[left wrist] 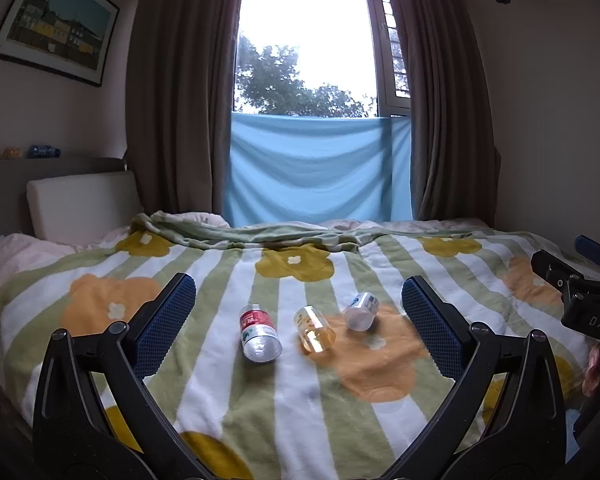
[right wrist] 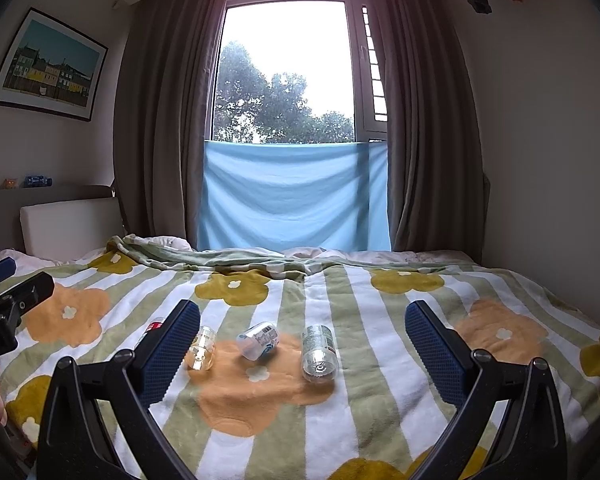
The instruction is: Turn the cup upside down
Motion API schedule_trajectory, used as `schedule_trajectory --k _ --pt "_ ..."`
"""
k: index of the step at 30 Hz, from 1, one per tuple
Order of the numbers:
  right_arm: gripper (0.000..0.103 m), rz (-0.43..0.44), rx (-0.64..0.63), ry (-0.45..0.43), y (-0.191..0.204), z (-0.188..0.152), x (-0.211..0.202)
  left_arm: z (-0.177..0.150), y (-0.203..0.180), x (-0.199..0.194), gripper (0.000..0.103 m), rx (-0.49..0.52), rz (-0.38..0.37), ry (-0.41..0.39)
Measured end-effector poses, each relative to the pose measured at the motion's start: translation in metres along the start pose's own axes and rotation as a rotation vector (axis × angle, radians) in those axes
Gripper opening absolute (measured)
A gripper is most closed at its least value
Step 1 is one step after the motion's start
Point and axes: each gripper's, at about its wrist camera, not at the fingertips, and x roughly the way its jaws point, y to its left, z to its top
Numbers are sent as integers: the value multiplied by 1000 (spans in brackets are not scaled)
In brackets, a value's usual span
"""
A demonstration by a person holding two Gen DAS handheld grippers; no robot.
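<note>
**Cups all on their sides, both grippers wide open over the bed**

L gripper: I've got it spread wide, nothing held. Its blue pads frame the lower middle of the left wrist view, and three small clear cups lie between them on the striped flower blanket. Red-label cup is left of centre, on its side, one round end facing the cam. Amber-tinted cup is just beside it to the right, also tipped over. Blue-label cup is a bit further up-right, on its side, near the right pad but not touching.

R gripper: also wide open, empty. In the right wrist view a fourth cup w/ a dark label sits at centre, on its side, well clear of both pads. The blue-label cup lies left of it on the orange flower; the amber-tinted cup is just beside the left pad; the red-label cup is mostly hidden behind that pad.

Each gripper shows at the other view's edge: R at far right, L at far left. Can't tell contact btwn the amber-tinted cup & the pad.
</note>
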Motion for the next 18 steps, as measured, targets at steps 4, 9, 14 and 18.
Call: schedule_trajectory --k 4,9,14,18 --pt "103 0 1 1 0 0 0 0 -1 0 103 -2 -2 1" --pt "103 -1 -1 2 1 0 0 1 -1 -1 103 -10 -9 4" --pt "103 0 1 1 3 0 -1 1 -1 0 103 -8 -11 5" --pt "103 0 3 3 1 0 1 1 -2 0 103 -9 -12 6"
